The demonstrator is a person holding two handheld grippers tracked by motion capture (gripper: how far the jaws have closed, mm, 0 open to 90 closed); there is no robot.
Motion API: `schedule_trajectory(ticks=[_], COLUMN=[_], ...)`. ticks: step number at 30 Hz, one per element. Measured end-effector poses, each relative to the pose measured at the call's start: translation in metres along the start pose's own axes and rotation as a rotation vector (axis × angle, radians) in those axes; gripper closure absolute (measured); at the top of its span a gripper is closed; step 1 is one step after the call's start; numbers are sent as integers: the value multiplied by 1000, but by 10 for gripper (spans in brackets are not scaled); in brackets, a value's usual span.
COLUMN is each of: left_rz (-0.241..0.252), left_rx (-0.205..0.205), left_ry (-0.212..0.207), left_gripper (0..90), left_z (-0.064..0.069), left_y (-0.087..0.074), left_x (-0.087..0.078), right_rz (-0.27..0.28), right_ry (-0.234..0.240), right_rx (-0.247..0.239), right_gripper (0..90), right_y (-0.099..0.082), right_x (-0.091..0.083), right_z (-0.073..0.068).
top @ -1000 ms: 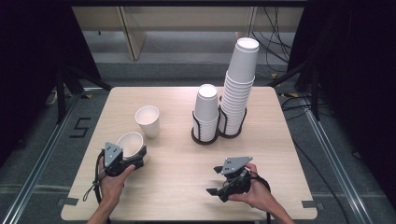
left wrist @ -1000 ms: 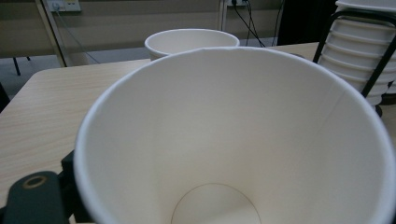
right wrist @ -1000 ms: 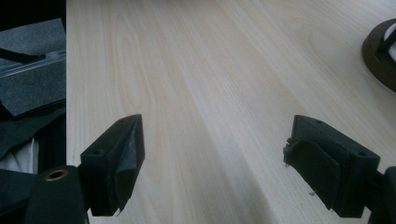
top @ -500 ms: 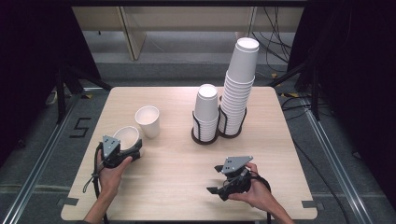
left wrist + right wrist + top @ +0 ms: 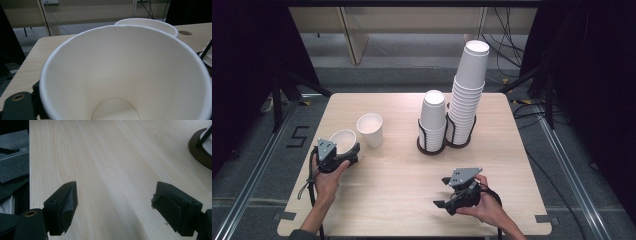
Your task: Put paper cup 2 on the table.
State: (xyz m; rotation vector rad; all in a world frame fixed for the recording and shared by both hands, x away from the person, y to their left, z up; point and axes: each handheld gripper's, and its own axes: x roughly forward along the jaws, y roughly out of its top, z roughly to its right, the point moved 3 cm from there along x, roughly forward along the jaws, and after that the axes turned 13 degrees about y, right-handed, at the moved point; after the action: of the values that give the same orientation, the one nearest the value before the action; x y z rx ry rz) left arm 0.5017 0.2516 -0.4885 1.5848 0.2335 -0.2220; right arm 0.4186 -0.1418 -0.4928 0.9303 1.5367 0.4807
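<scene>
White paper fills most of the left tool view: the held cup [image 5: 125, 75] is seen from above its mouth, its lower wall and part of its base cut off by the frame, and of the left tool's jaws just one black piece shows at the bottom left; behind its rim the second cup [image 5: 147, 23] shows as a curved lip alone; at the right edge a bit of the rack [image 5: 206, 53] is too cropped to read.

From the high view the left tool [image 5: 343, 155] grips the cup [image 5: 343, 141] near the counter's left edge, the cup tilted with its mouth toward the far side, just beside the loose cup [image 5: 370, 129], which stands upright; whether the two touch I cannot tell.

Compared with a second ago, the left hand and its cup lie farther from the near edge and closer to the loose cup; the right hand has stayed put.

The right tool [image 5: 447, 192] rests near the near edge, jaws wide apart with bare counter [image 5: 112, 165] between them.

Counted: two loose cups, two stacks in the rack [image 5: 432, 147], one short [image 5: 433, 120], one tall [image 5: 468, 92]; the cups in each stack are too closely nested to count.
</scene>
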Motion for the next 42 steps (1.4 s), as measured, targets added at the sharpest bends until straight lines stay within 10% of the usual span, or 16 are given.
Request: schedule_trajectory(ticks=[18,42], left_rz=[-26,-136], left_rx=[1,46], left_ry=[57,-28], left_gripper=[100,132], left_z=[-9,-9], left_y=[-4,-16], left_x=[33,35], right_rz=[-12,-26], right_ry=[4,10], right_rx=[1,-6], right_gripper=[201,204], right_y=[-2,-3], right_x=[2,2], right_z=[0,-1])
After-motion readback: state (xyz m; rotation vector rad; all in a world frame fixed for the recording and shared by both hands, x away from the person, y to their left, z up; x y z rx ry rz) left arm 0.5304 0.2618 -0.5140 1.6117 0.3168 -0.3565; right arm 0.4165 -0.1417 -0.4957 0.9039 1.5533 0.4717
